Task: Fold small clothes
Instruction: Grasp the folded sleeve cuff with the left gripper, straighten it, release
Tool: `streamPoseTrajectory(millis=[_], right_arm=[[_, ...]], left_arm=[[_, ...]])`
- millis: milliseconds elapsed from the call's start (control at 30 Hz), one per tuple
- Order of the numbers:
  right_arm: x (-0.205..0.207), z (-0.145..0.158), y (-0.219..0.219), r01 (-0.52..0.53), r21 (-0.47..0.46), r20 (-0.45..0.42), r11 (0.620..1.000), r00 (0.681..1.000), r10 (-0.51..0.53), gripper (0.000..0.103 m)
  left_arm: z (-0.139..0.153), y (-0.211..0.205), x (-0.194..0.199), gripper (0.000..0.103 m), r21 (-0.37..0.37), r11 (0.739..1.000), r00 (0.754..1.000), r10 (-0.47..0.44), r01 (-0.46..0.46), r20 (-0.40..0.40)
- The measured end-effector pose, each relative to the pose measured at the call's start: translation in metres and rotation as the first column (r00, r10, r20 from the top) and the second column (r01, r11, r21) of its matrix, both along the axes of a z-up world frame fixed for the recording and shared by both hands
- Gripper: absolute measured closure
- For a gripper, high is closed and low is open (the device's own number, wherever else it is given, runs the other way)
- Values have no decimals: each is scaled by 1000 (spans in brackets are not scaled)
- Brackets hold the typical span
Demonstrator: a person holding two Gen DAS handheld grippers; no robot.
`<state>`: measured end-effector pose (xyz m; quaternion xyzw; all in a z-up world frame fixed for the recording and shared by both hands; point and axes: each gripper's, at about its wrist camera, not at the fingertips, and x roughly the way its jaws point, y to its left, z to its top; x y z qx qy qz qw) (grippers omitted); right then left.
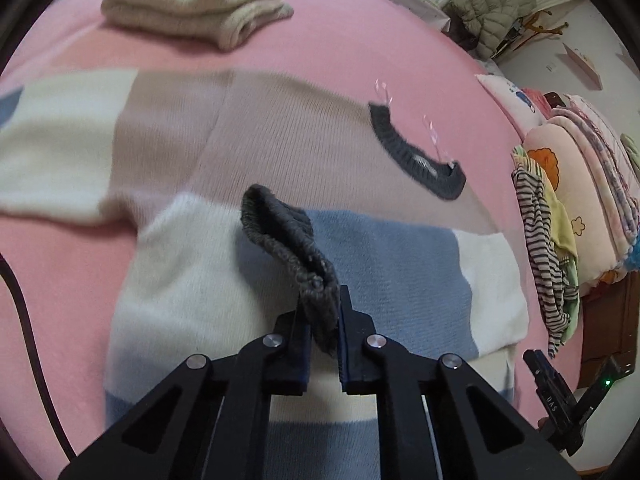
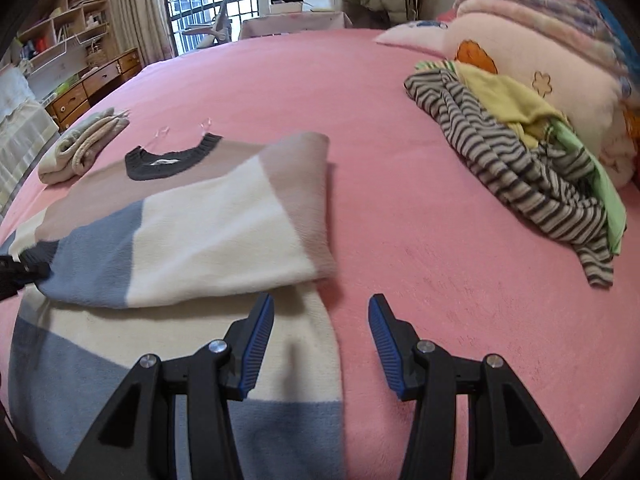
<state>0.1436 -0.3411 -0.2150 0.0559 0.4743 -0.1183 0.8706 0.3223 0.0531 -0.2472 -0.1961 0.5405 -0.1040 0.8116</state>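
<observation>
Left gripper (image 1: 323, 332): matte black angular linkage arms with triangular cut-outs, round silver pivot screws, dark blue ribbed pads on the inner finger faces. Right gripper (image 2: 321, 344): identical black frame and silver screws, brighter blue ribbed pads (image 2: 384, 346); seen beside the left gripper, it bears white lettering and a green indicator light.

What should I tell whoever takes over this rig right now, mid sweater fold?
Left tool: shut on the sweater's grey cuff, lifted over the body.
Right tool: open, empty, over the sweater's right edge.
Sweater lies flat on the pink bed, collar away from you; one sleeve is already folded across the body.
Done: beige garment folded at the far left.
Left: lay down the held sleeve, finish this fold, then the striped pile on the right.
</observation>
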Motion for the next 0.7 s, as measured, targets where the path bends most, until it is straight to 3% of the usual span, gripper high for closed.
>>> streamPoseTrajectory(millis=[233, 500, 567, 600, 700], right_arm=[[18, -20, 2, -14, 2, -47, 1000, 999, 14, 54], [52, -31, 13, -21, -27, -65, 999, 998, 19, 54], [55, -32, 12, 5, -61, -64, 998, 998, -8, 66], [55, -31, 7, 20, -48, -55, 999, 998, -23, 82], [45, -25, -7, 83, -39, -11, 996, 996, -83, 83]], left_arm=[[46, 14, 21, 95, 17, 998, 988, 64, -67, 137], [63, 19, 27, 95, -9, 998, 983, 63, -62, 175], [58, 18, 27, 95, -3, 998, 984, 63, -63, 168], [54, 18, 27, 95, 0, 998, 986, 61, -62, 157], [36, 12, 25, 95, 29, 998, 991, 47, -51, 127]])
